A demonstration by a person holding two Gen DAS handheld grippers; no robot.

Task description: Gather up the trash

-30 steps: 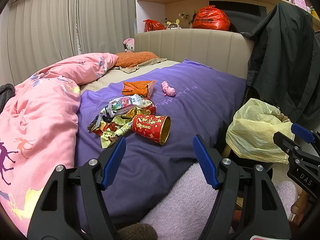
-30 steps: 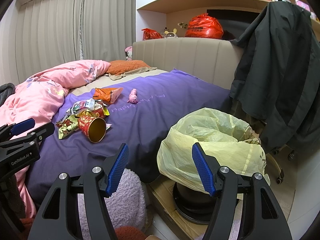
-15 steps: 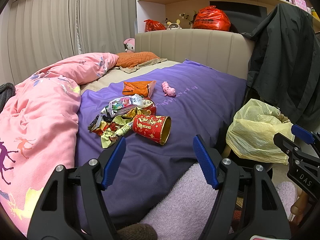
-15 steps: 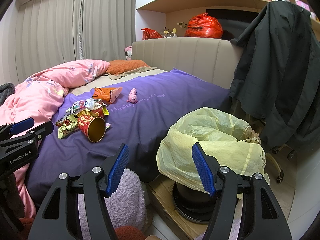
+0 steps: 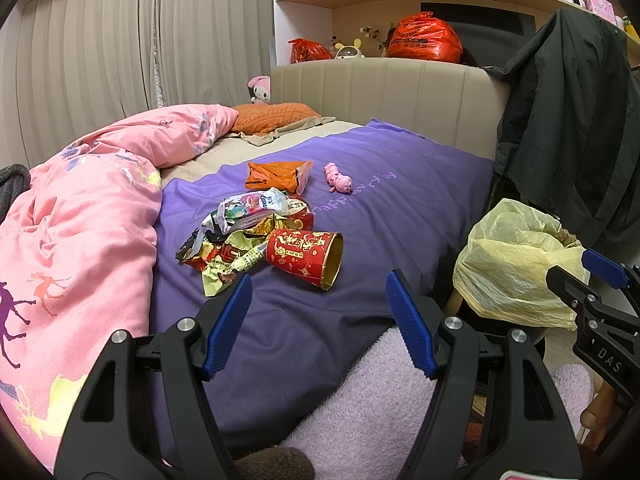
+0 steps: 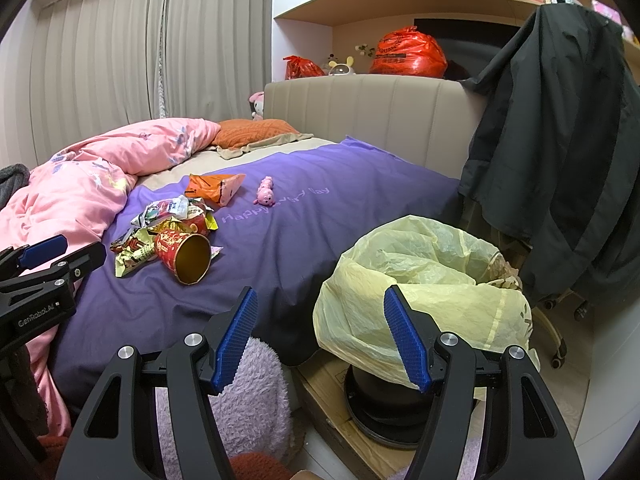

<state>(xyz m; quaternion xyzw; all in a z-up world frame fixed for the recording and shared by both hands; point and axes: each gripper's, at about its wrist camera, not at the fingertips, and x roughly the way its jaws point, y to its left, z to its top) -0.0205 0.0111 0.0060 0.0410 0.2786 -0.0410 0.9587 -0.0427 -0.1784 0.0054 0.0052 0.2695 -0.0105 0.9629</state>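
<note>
Trash sits heaped on the purple bedspread (image 5: pixel 360 216): a red paper cup with gold print (image 5: pixel 304 251) lies on its side, mouth toward the bed's foot, touching a pile of crumpled foil snack wrappers (image 5: pixel 228 240) on its pink-duvet side. An orange snack bag (image 5: pixel 278 174) lies beyond the cup, toward the headboard, beside a small pink toy (image 5: pixel 338 178). Left claw (image 5: pixel 318 320) hovers wide open, empty, short of the cup. Right claw (image 6: pixel 320 332) hangs wide open too, holding nothing, before the yellow plastic-lined bin (image 6: pixel 424 276) beside the bed.
</note>
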